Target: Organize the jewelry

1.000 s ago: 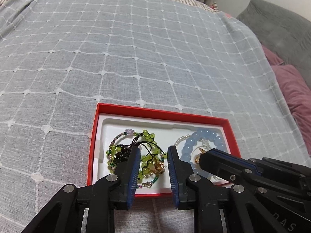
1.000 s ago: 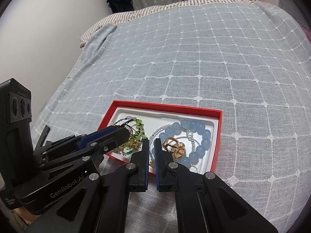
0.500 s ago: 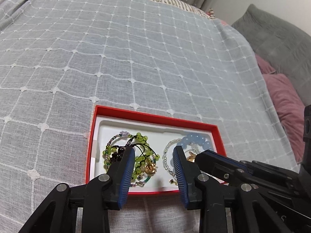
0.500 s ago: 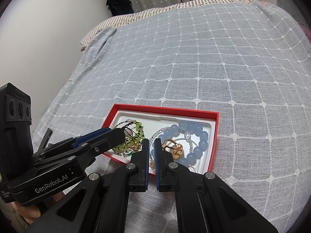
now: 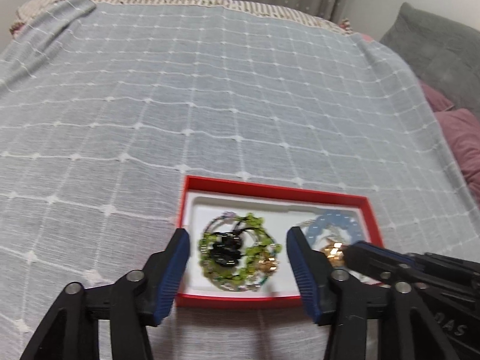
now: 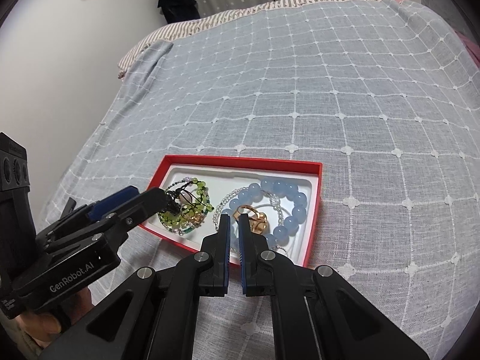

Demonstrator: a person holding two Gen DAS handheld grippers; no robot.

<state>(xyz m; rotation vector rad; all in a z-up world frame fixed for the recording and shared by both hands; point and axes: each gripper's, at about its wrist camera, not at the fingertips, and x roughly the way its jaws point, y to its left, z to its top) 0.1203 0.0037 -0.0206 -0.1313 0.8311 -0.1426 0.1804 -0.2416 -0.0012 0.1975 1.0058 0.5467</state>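
A red box (image 5: pixel 271 186) (image 6: pixel 312 222) with a white liner lies on the bed. In its left half lies a green bead bracelet with black cord (image 5: pixel 240 252) (image 6: pixel 187 210). In its right half lie a pale blue bead bracelet (image 6: pixel 288 207) (image 5: pixel 333 222), a gold ring (image 6: pixel 253 216) and a thin clear bead strand. My left gripper (image 5: pixel 237 237) is open wide, its fingers either side of the green bracelet, just above the box. My right gripper (image 6: pixel 234 220) is nearly shut and empty, its tips near the gold ring; it also shows in the left wrist view (image 5: pixel 360 255).
The bed is covered by a grey-blue cloth with a white grid (image 6: pixel 330 96). Grey and pink pillows (image 5: pixel 444 69) lie at the right. A wall (image 6: pixel 60 75) borders the bed on the left, curtains at the far end.
My left gripper has opened wide and shifted left, now straddling the green bracelet. The right gripper stays nearly shut over the box's right half, drawn back slightly.
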